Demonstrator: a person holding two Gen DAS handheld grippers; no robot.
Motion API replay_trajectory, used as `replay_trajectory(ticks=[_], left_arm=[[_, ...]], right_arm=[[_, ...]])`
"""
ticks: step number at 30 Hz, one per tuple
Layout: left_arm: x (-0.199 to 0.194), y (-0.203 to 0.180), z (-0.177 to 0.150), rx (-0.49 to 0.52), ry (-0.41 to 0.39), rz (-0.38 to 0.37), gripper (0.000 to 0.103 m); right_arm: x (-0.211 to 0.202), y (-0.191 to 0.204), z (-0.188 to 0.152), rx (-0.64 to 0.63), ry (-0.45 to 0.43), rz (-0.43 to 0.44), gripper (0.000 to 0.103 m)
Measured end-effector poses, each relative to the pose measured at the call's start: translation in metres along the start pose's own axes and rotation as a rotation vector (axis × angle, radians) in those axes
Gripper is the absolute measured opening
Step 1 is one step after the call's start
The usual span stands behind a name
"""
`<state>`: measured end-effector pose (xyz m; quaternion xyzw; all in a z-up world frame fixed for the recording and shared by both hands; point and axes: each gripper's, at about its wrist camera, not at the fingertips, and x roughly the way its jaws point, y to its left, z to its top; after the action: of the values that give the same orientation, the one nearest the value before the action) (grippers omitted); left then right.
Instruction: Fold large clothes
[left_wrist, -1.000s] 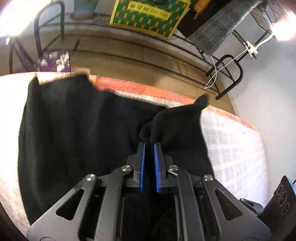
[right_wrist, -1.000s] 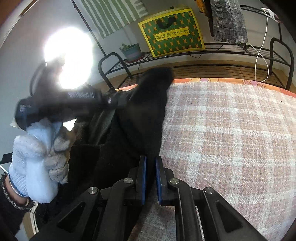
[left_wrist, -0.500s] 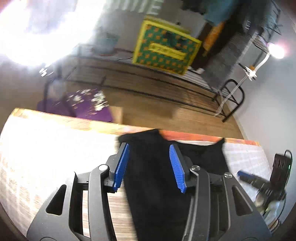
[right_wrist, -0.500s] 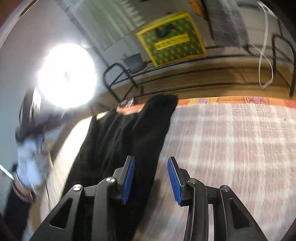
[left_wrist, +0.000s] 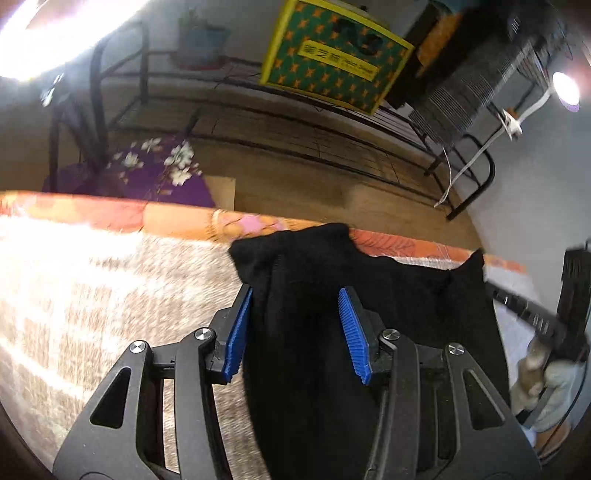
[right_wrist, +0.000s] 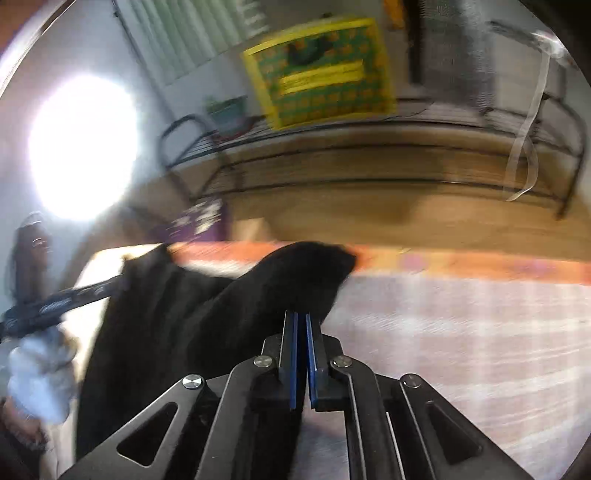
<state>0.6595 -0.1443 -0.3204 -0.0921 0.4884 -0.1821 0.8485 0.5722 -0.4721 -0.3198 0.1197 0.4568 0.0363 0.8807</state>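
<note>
Hovering with spread jaws, left gripper (left_wrist: 295, 328) over black garment (left_wrist: 369, 295) on bed (left_wrist: 92, 295); right gripper (right_wrist: 301, 354) jaws pressed together at garment's twelve o'clock fold.

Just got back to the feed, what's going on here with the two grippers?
A person is folding a black garment on a bed with a plaid cover. The left gripper has its jaws apart over the cloth, blue pads not pressing it. The right gripper has its jaws shut at the garment's edge; whether cloth is pinched between them cannot be told. In each view the other gloved hand shows at the side.
</note>
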Motion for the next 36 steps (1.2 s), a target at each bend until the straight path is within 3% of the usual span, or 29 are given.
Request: replay_trajectory(ticks=[2, 4, 6, 7, 8, 10, 12, 14, 15, 17, 19, 21, 25, 27, 28, 29, 34, 35, 36], left_arm=[[-0.004, -0.001, -0.001, 0.036, -0.003, 0.005, 0.047], [-0.011, 0.007, -0.002, 0.038, -0.006, 0.015, 0.047], [-0.021, 0.021, -0.003, 0.001, -0.024, -0.006, 0.047], [-0.026, 0.028, -0.003, -0.026, -0.036, -0.018, 0.047], [-0.031, 0.035, -0.004, -0.051, -0.048, -0.028, 0.047], [-0.036, 0.043, -0.004, -0.057, -0.053, -0.025, 0.047], [-0.039, 0.046, -0.004, -0.05, -0.06, -0.013, 0.047], [-0.041, 0.047, -0.003, -0.053, -0.061, -0.016, 0.047], [-0.042, 0.047, -0.002, -0.052, -0.065, -0.018, 0.047], [-0.044, 0.046, -0.002, -0.043, -0.069, -0.026, 0.047], [-0.041, 0.044, -0.003, -0.028, -0.063, -0.02, 0.047], [-0.033, 0.043, -0.005, -0.014, -0.042, -0.008, 0.047], [-0.01, 0.032, -0.008, 0.019, 0.008, 0.036, 0.047], [-0.005, 0.021, -0.008, 0.062, -0.019, 0.081, 0.047], [-0.002, 0.016, -0.007, 0.078, -0.021, 0.1, 0.047], [0.001, 0.012, -0.005, 0.085, -0.022, 0.112, 0.047], [0.013, -0.004, -0.001, 0.113, -0.026, 0.129, 0.046], [0.015, -0.01, -0.002, 0.139, -0.029, 0.142, 0.045], [0.015, -0.014, -0.004, 0.161, -0.033, 0.146, 0.035]], right_arm=[[-0.002, -0.019, 0.001, 0.084, -0.002, 0.021, 0.001], [-0.007, -0.023, -0.002, 0.078, 0.007, 0.097, 0.004], [-0.012, -0.028, -0.004, 0.093, 0.002, 0.12, 0.025], [-0.016, -0.034, -0.006, 0.125, -0.007, 0.136, 0.047], [-0.018, -0.038, -0.008, 0.16, -0.011, 0.159, 0.053], [-0.017, -0.043, -0.014, 0.201, 0.001, 0.243, 0.051], [-0.013, -0.039, -0.018, 0.188, 0.013, 0.262, 0.041], [-0.007, -0.025, -0.022, 0.136, 0.04, 0.273, 0.012], [-0.007, -0.017, -0.021, 0.094, 0.042, 0.238, 0.003], [-0.015, 0.0, -0.016, -0.028, 0.012, 0.088, 0.002], [-0.025, -0.005, -0.008, -0.023, -0.021, 0.047, 0.001], [-0.025, -0.019, -0.005, 0.026, -0.014, 0.057, 0.001], [-0.012, -0.021, -0.013, 0.006, 0.021, 0.046, 0.002], [-0.014, -0.028, -0.012, 0.044, 0.021, 0.086, 0.013], [-0.016, -0.031, -0.01, 0.065, 0.017, 0.099, 0.033], [-0.02, -0.034, -0.009, 0.086, -0.001, 0.105, 0.042], [-0.018, -0.043, 0.001, 0.168, -0.02, 0.182, 0.044], [-0.014, -0.041, 0.003, 0.161, -0.009, 0.178, 0.044], [-0.008, -0.038, 0.003, 0.147, 0.009, 0.166, 0.044]])
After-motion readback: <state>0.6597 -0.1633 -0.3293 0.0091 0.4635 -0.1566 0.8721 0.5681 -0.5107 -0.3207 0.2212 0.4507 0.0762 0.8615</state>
